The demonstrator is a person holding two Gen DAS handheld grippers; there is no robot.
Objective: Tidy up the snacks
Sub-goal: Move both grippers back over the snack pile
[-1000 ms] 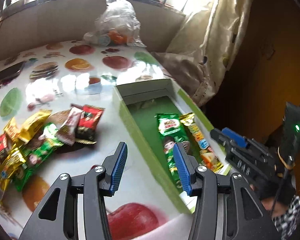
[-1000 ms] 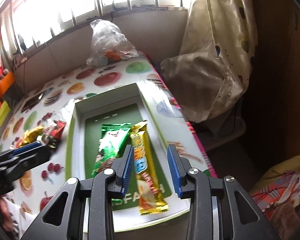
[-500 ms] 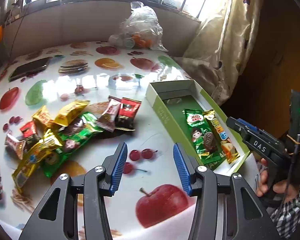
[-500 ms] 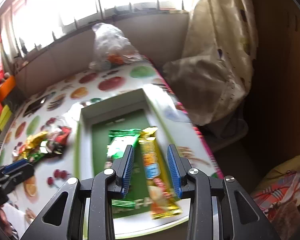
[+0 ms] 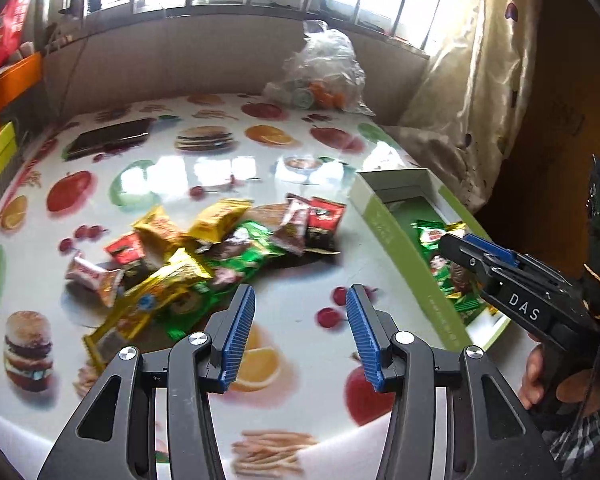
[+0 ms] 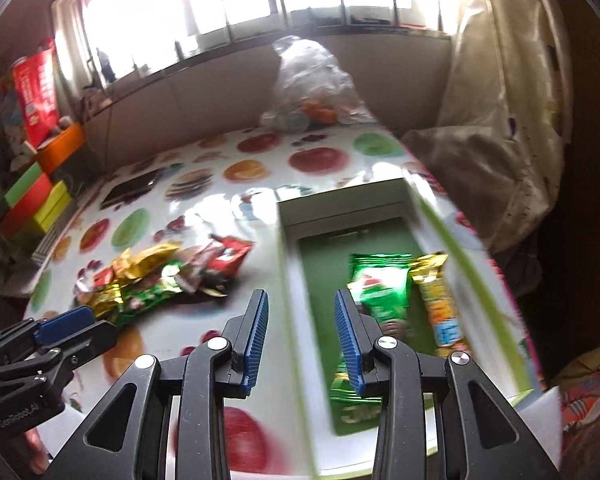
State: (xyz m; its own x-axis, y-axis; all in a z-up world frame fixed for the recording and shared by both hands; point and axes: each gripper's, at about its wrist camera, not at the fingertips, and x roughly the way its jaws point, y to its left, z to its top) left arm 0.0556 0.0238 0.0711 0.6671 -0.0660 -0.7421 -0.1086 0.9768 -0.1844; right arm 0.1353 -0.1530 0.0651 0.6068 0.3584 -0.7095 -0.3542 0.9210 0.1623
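Loose snack packets lie heaped beside the green box holding two packets.

Motion blurs the box and green packet print

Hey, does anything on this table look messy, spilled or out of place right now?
Yes. The loose pile of foil snack packets lies jumbled and overlapping on the fruit-print tablecloth, outside the green-and-white cardboard box. Only a green packet and a yellow packet lie side by side inside it. Nothing looks torn or spilled.
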